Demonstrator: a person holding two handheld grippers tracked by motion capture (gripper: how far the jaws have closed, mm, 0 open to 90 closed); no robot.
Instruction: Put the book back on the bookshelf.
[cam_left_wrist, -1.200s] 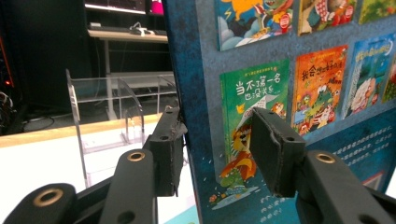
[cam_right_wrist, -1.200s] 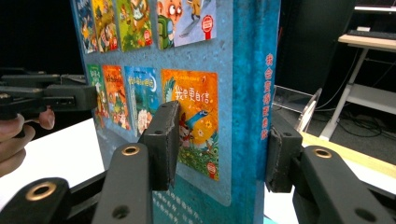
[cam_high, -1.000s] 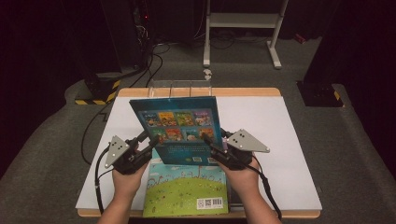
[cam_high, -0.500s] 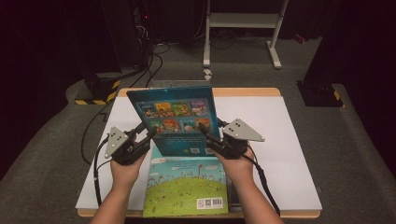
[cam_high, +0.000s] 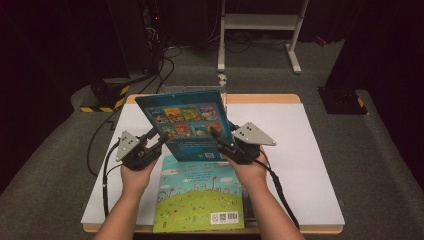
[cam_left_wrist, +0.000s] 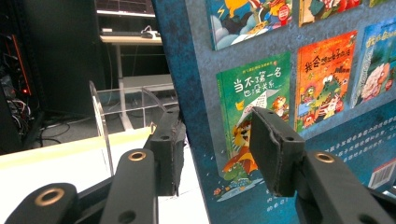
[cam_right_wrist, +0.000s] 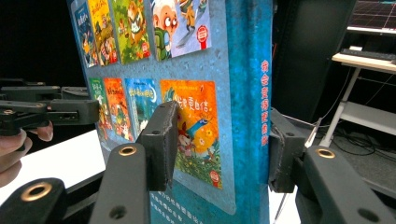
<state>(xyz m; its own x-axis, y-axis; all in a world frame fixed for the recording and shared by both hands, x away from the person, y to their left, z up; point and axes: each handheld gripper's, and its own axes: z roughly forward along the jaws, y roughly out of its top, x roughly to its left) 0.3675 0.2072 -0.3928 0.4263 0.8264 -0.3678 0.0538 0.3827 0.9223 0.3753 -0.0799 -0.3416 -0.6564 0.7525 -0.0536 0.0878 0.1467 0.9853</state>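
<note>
Now shifted vs a second ago: blue book (cam_high: 187, 125) carried toward the far-left of the counter (cam_high: 280, 150), both hands moved with it, book tilted a bit more upright. Grip unchanged, jaws no wider or narrower.

Held up off the counter, between both grippers. Left gripper (cam_high: 157, 141) clamped on book's left edge: in left gripper view, one jaw behind the cover, other pressed on the printed face, book (cam_left_wrist: 289, 93) edge running between them. Right gripper (cam_high: 222, 141) clamped on the right edge w/ the spine: in right gripper view, near jaw flat on the cover, far jaw against the spine side of book (cam_right_wrist: 210, 93). Both grasping the book, not released.

Hovering above a second book (cam_high: 200, 195), green cover, flat on the counter's near edge. Clear acrylic stand (cam_left_wrist: 100, 126) just beyond, on the counter.

Looks: hardback, mottled blue cover, back face up, grid of small colourful cartoon covers, barcode low on the back, red lettering down the spine.
</note>
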